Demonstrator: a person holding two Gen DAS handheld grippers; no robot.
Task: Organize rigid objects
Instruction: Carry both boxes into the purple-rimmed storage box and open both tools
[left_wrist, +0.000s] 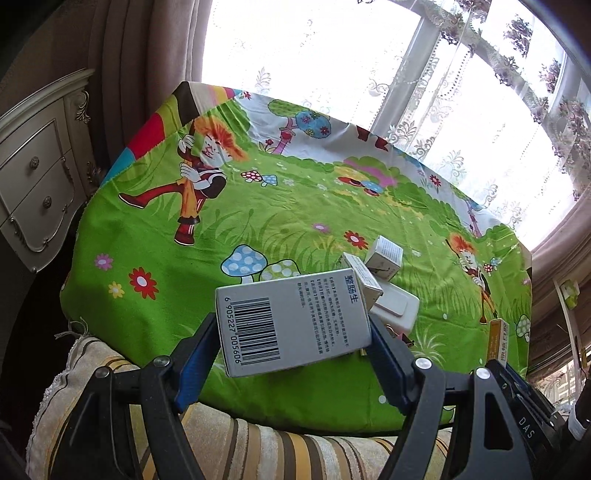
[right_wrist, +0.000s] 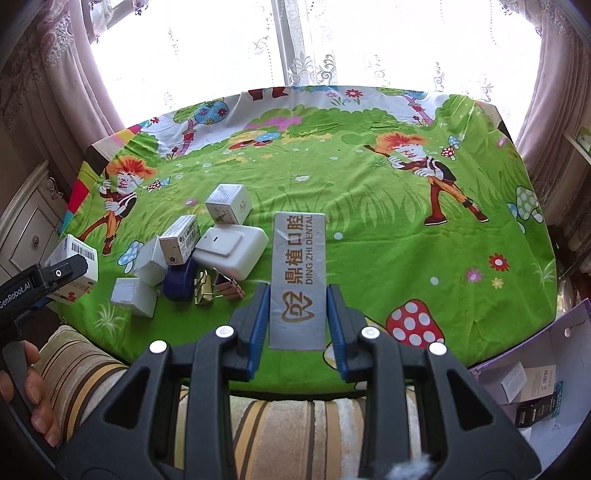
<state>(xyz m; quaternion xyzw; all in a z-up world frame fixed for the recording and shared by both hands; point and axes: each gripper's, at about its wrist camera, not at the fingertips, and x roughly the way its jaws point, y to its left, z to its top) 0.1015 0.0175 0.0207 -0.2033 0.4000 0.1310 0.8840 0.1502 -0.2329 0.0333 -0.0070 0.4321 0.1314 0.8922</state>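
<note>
From the left wrist, the left hand-held gripper (left_wrist: 295, 332) clamps a grey medicine box (left_wrist: 291, 325) across its width, barcode face up, held above the near edge of the bench (left_wrist: 155, 236) with its cartoon cloth. Beyond it lies a cluster of small cartons (left_wrist: 384, 258) and a white plug (left_wrist: 395, 306). The box looks like light, stiff card that would dent under a hard squeeze, so the flat side walls are the right place to grip. From the right wrist, the right hand-held gripper (right_wrist: 297, 314) holds a slim dental box (right_wrist: 299, 277) by its long sides, narrow end pointing away over the bench. It too seems light and rigid, its glossy face perhaps slippery. Left of it lie the cartons, a blue object (right_wrist: 181, 277) and binder clips (right_wrist: 218, 288). A purple-edged box (right_wrist: 535, 369) with items inside sits at lower right.
</note>
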